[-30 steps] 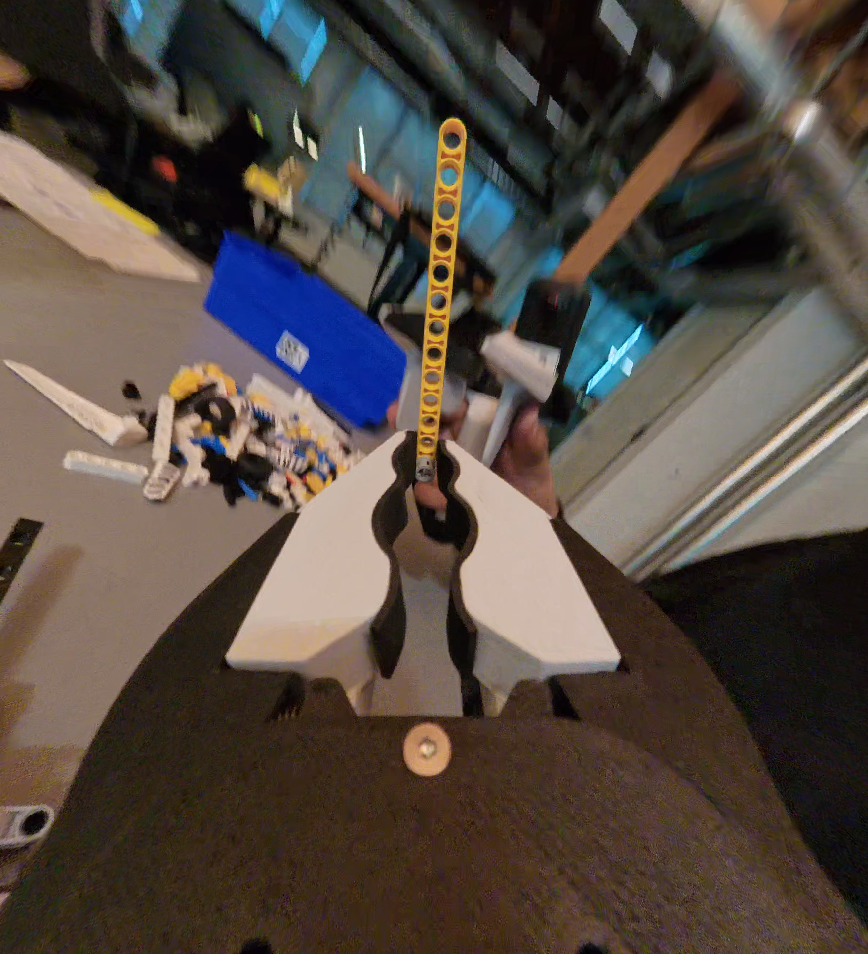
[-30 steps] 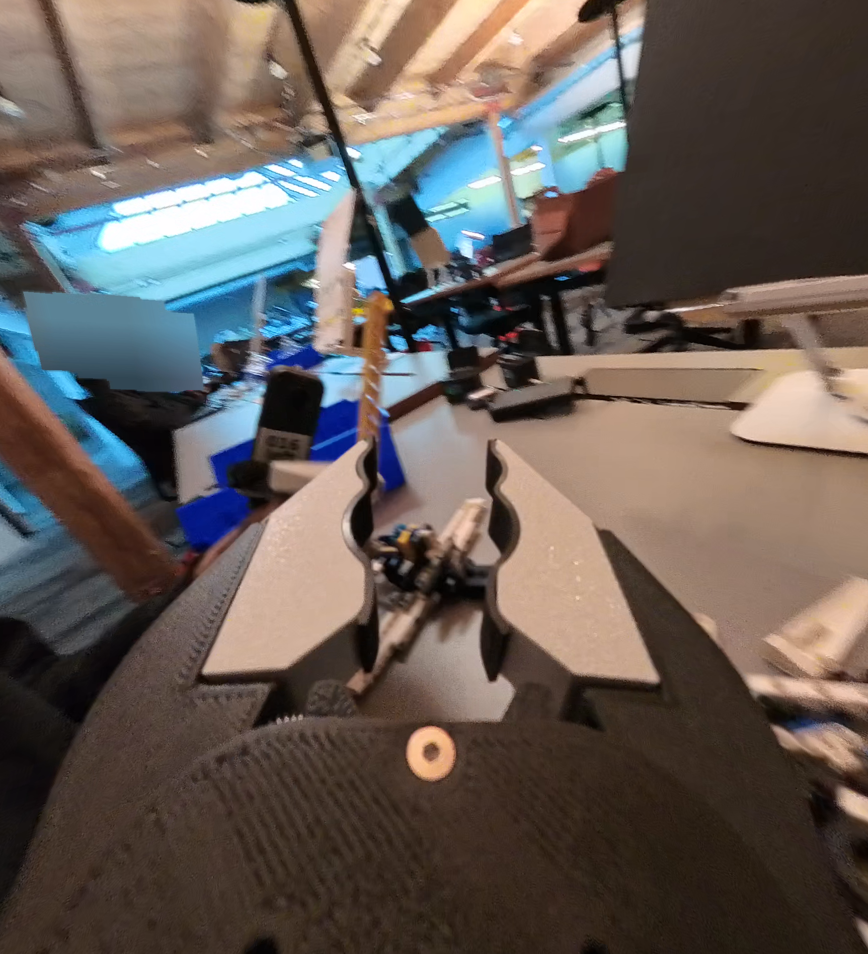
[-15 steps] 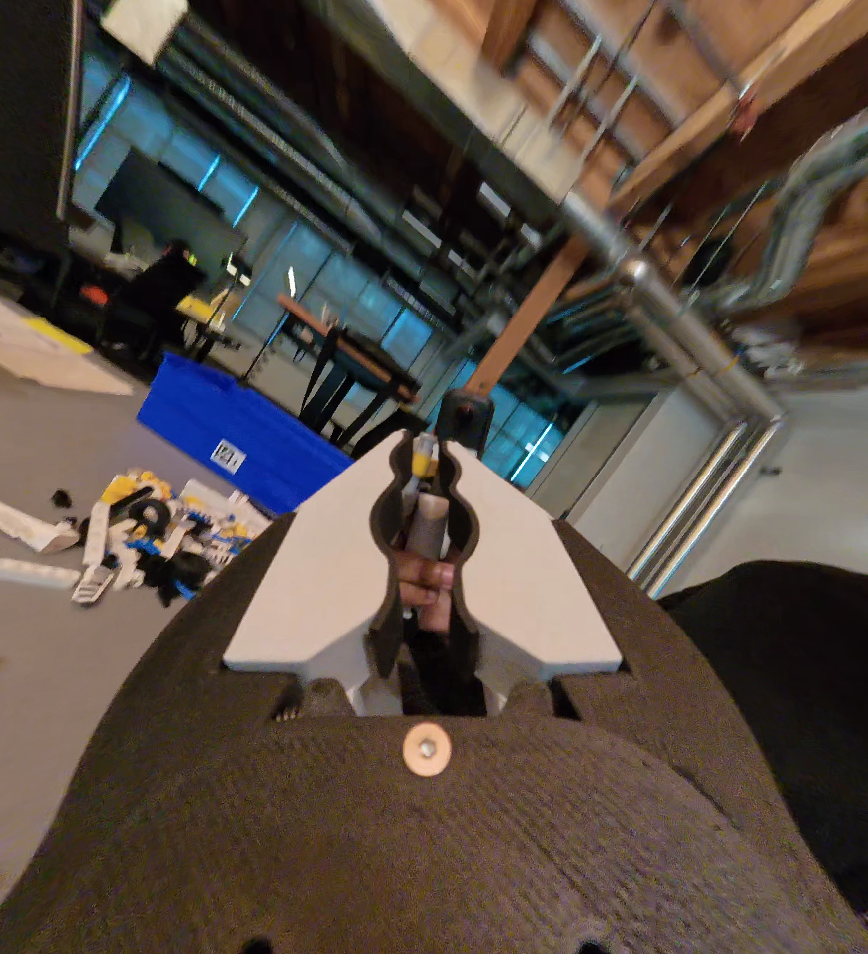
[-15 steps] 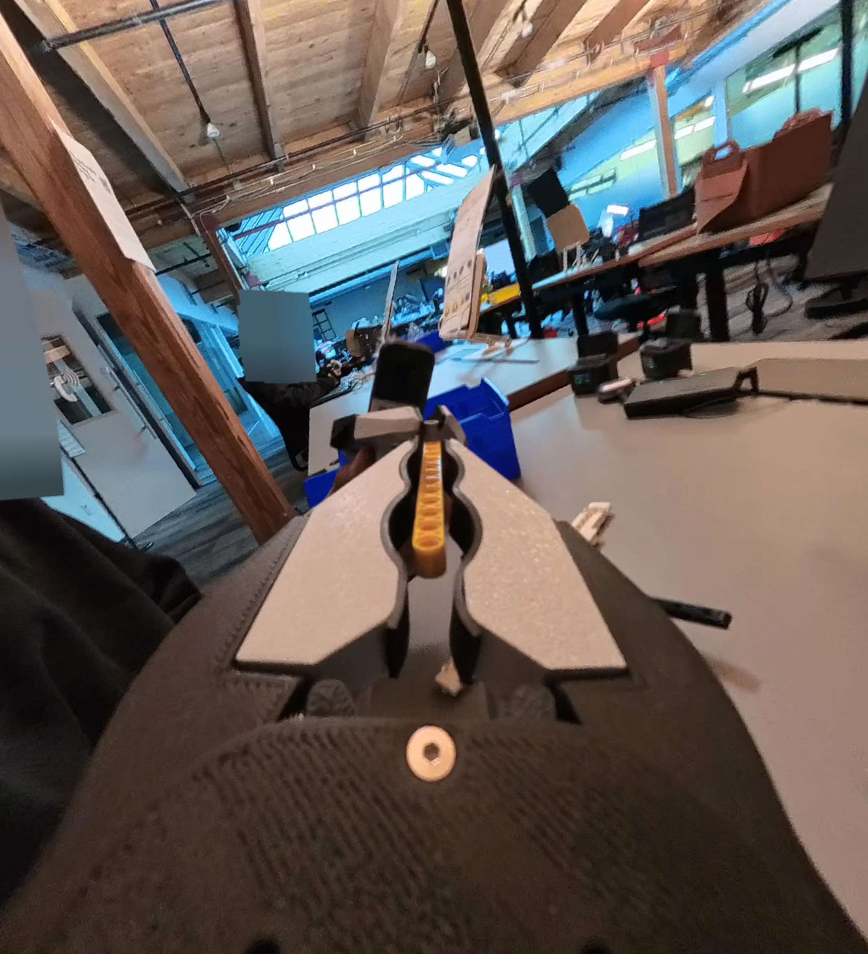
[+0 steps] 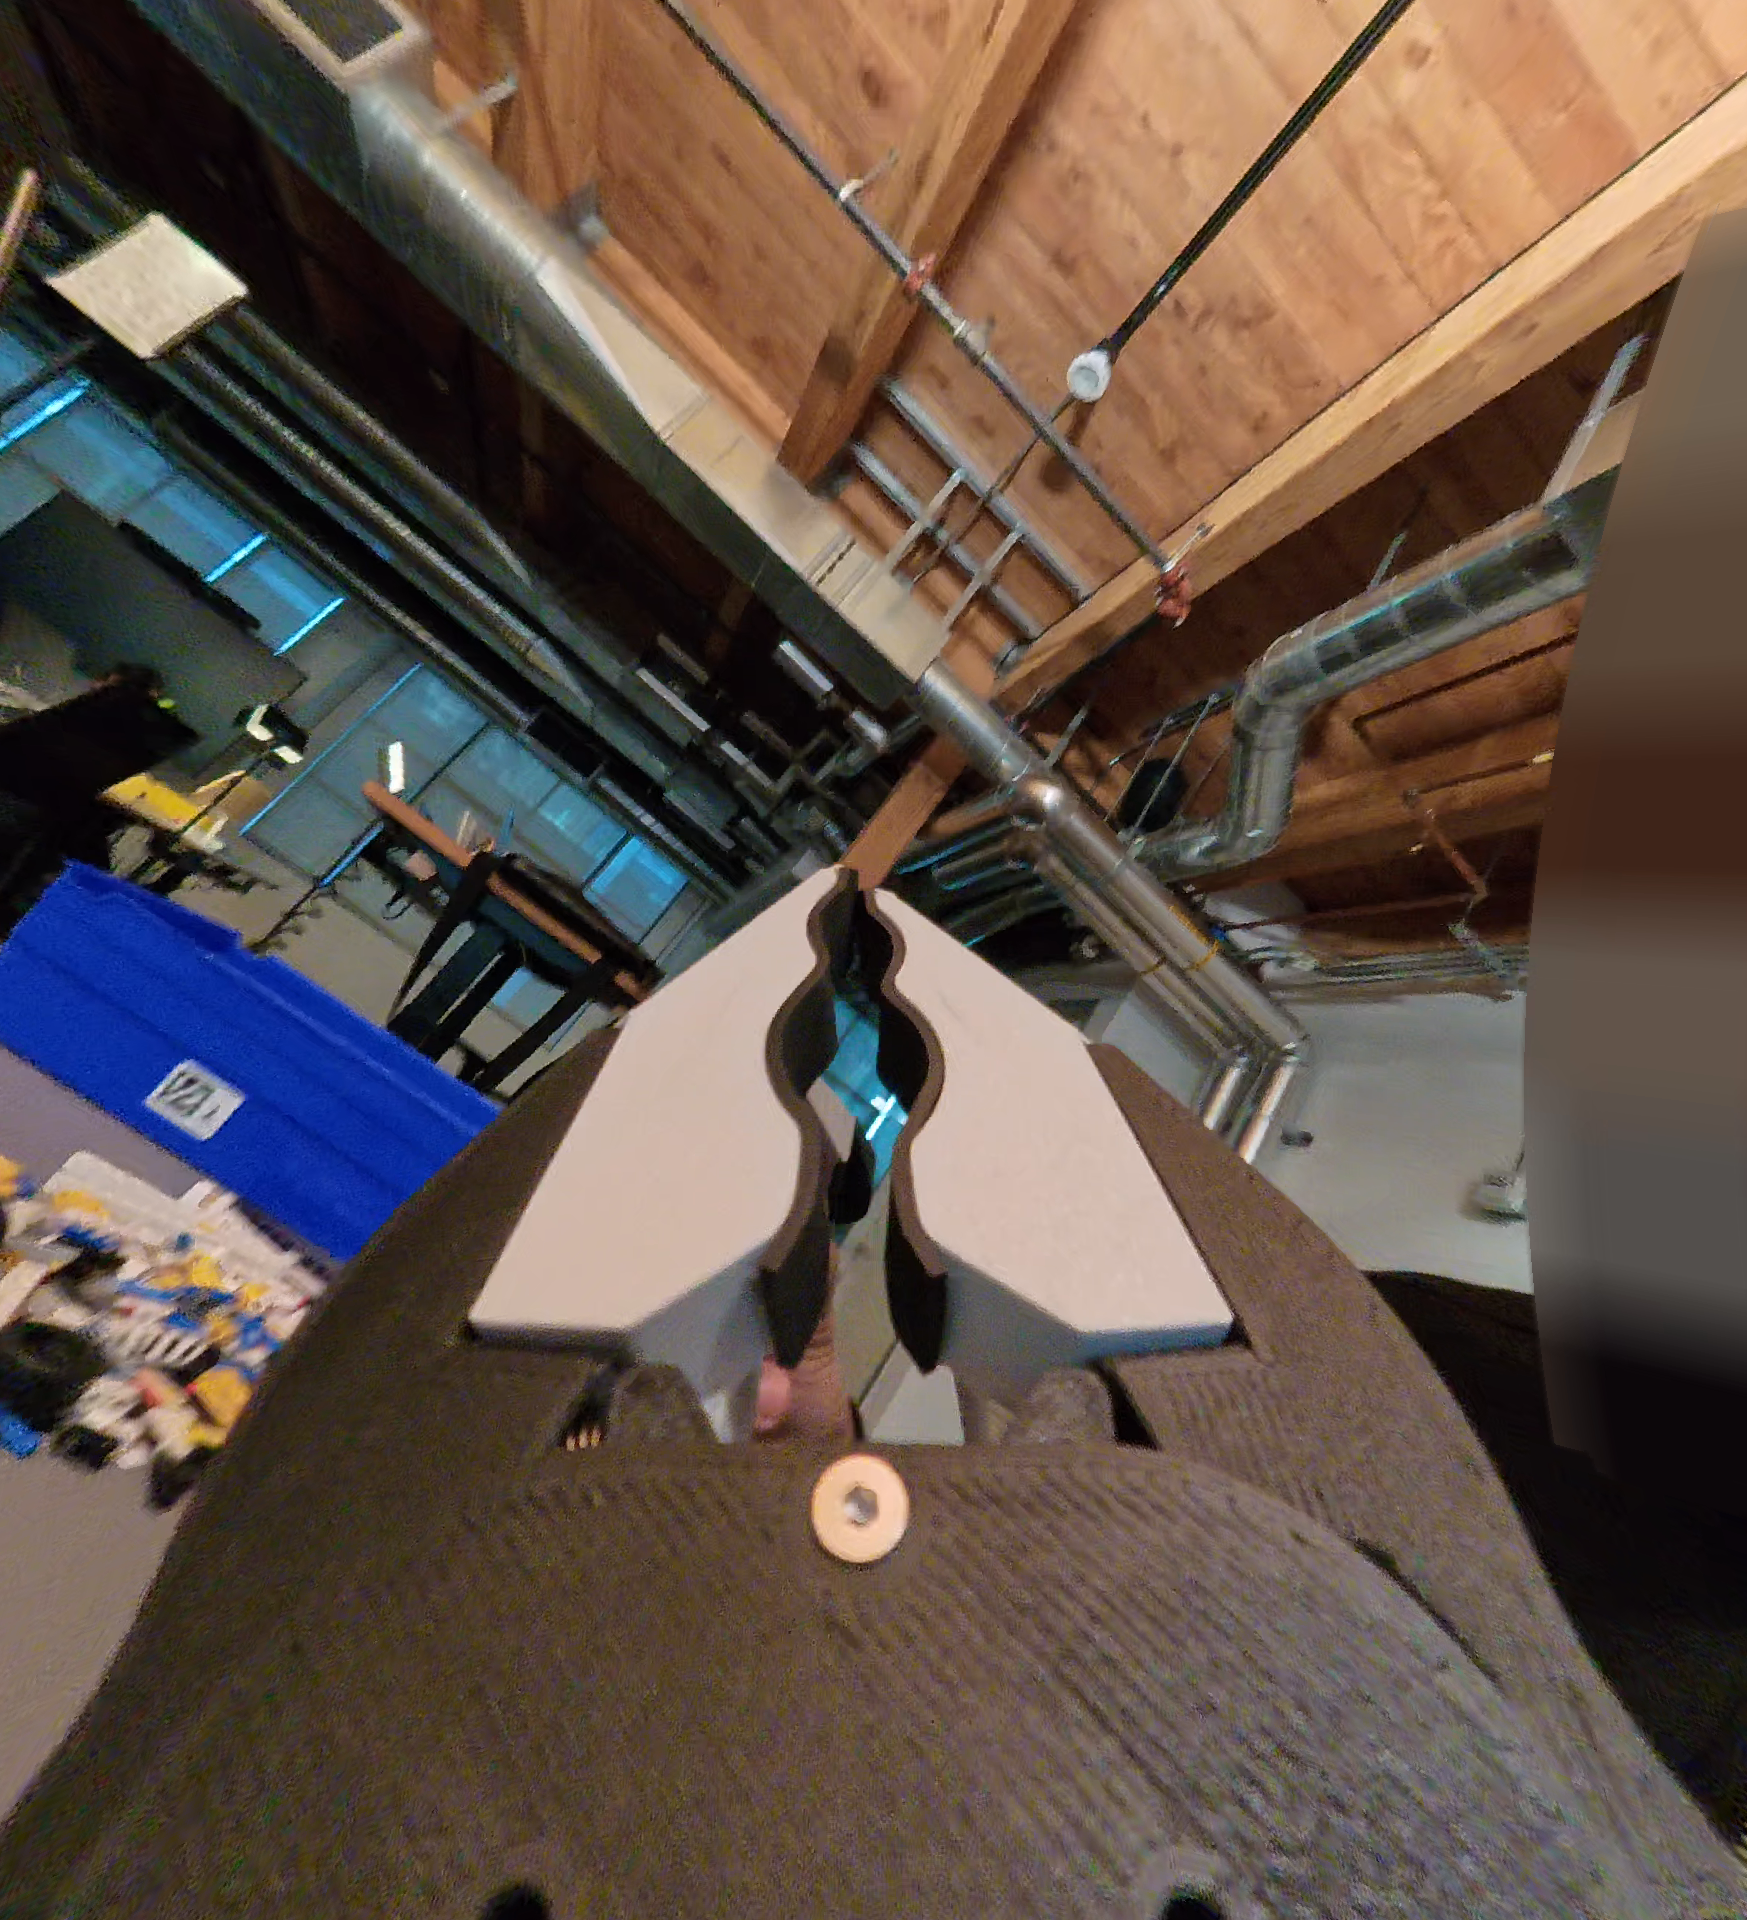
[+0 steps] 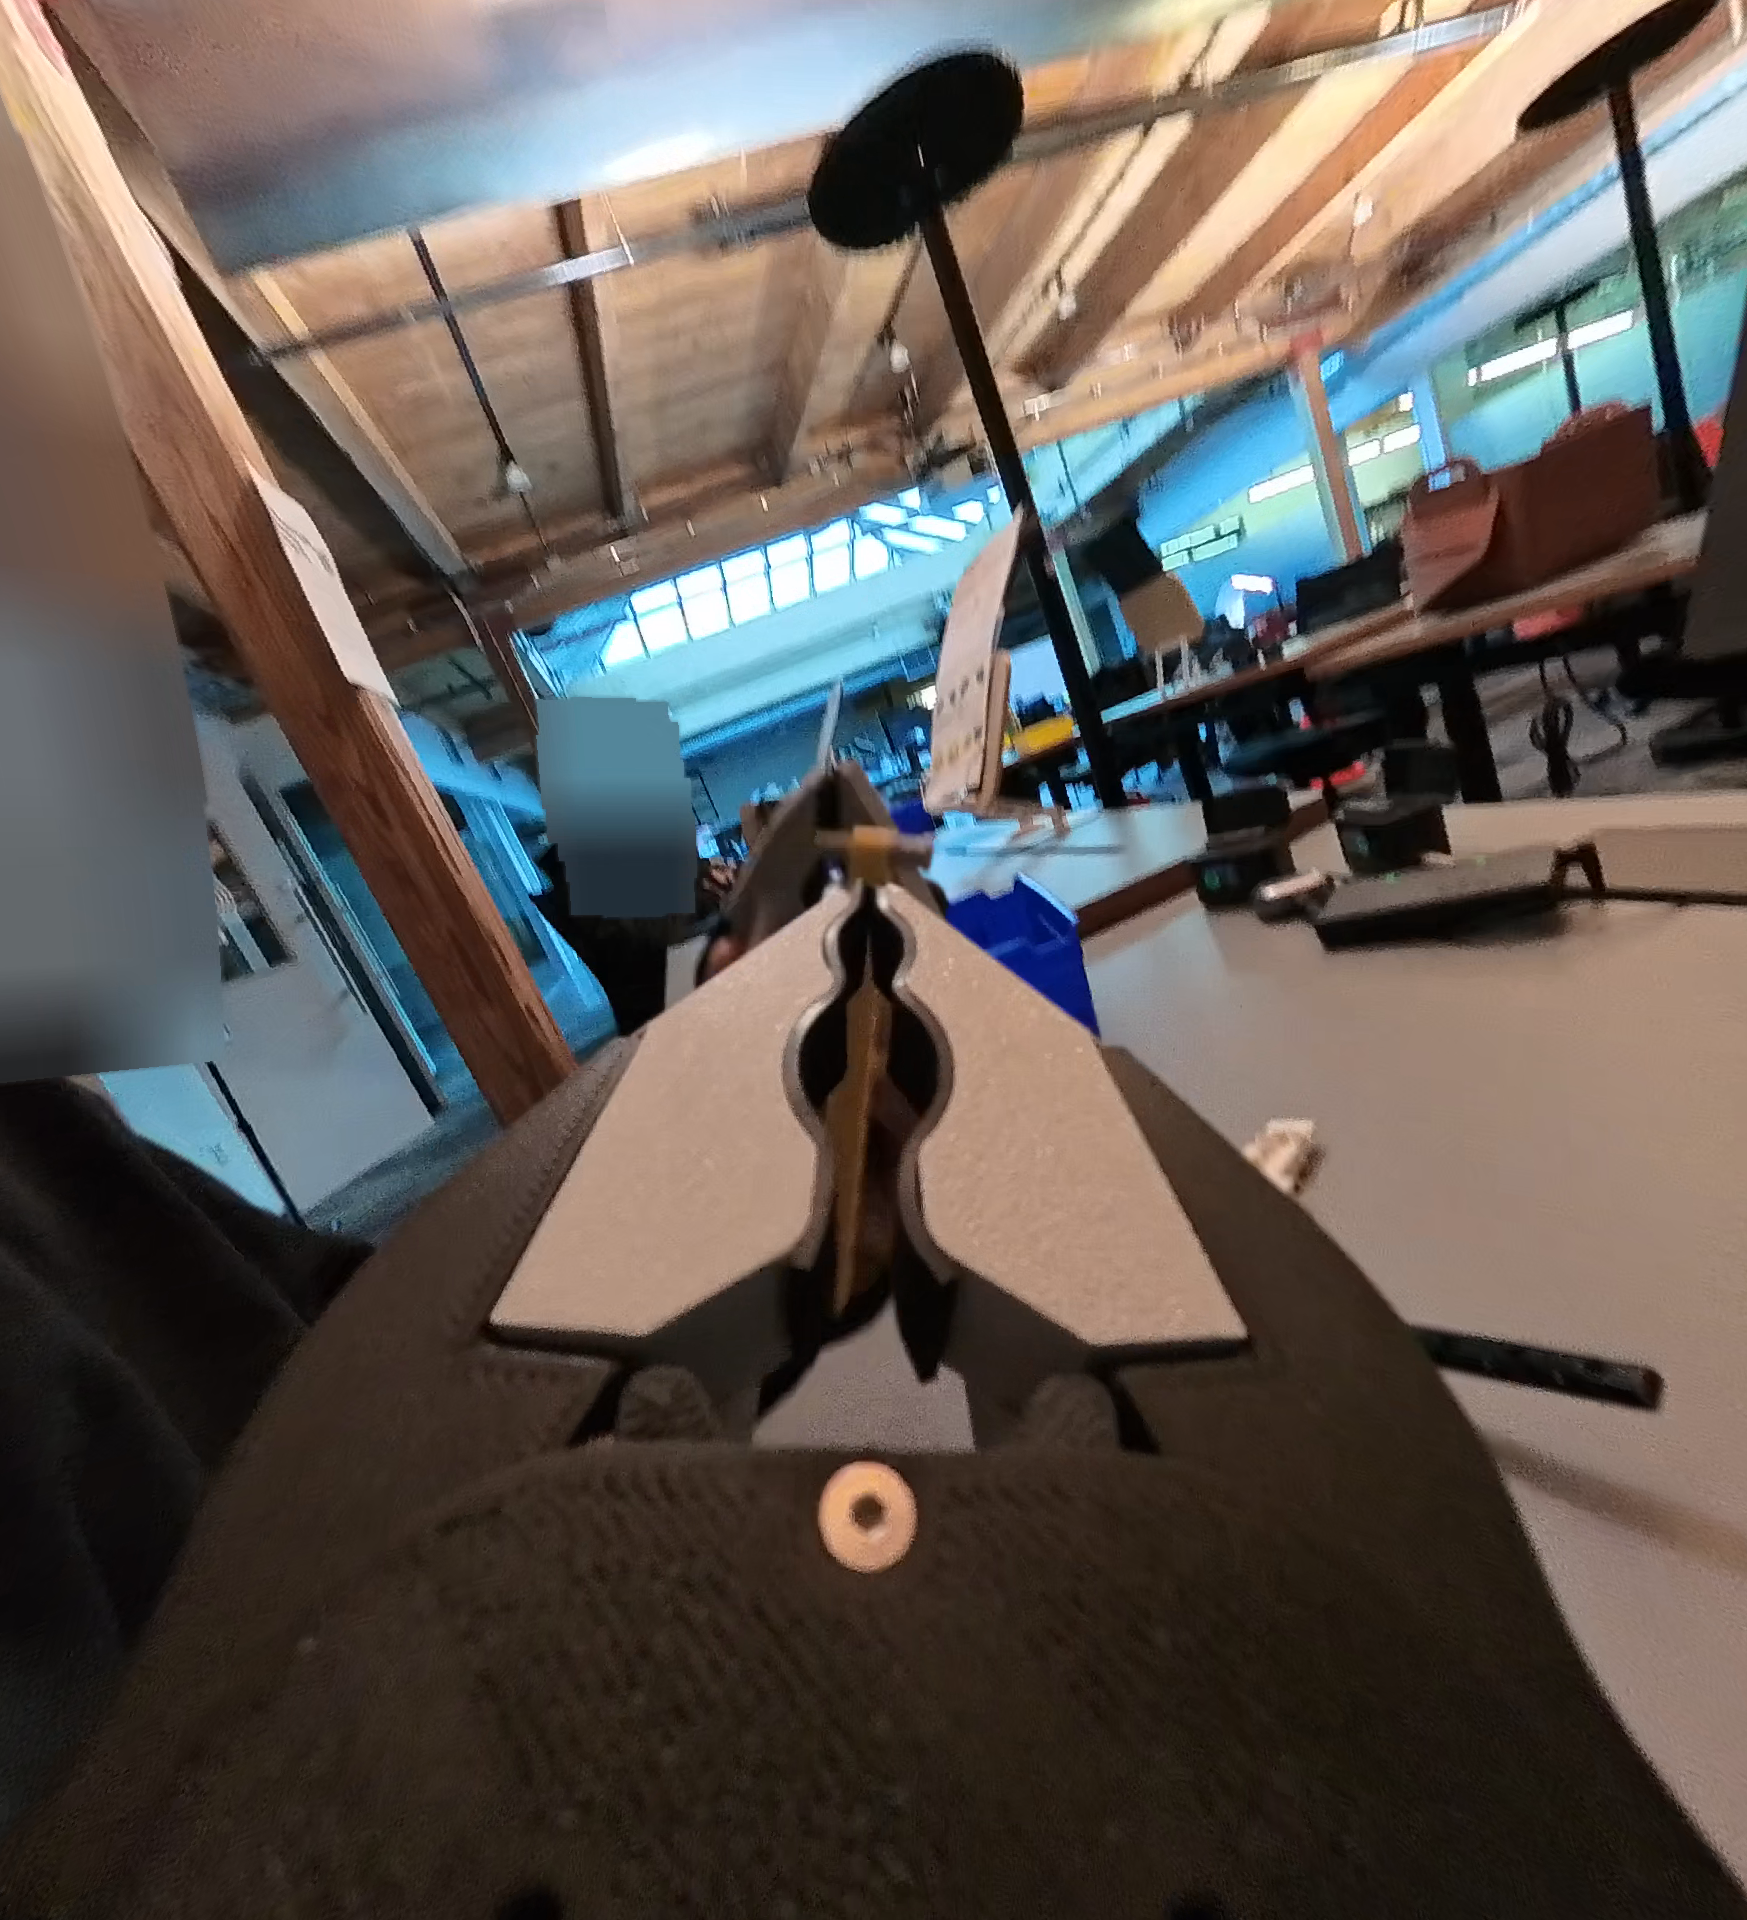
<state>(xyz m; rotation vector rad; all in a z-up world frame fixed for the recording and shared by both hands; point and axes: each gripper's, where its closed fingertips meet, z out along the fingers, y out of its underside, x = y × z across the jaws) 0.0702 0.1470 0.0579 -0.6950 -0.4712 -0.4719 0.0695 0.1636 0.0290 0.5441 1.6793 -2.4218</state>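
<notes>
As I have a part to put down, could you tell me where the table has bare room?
Free: the grey table between the small white piece and the flat black devices; also the strip nearer than the pile of mixed bricks. Crowded: that pile, beside the blue plastic bin.

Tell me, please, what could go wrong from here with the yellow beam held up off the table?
1. The right gripper is shut on the thin yellow beam edge-on, so it might twist or slip.
2. The left gripper meets the beam's far end; any sideways pull could bend it or knock out the small pin there.
3. A dropped beam could land among the loose parts.
</notes>
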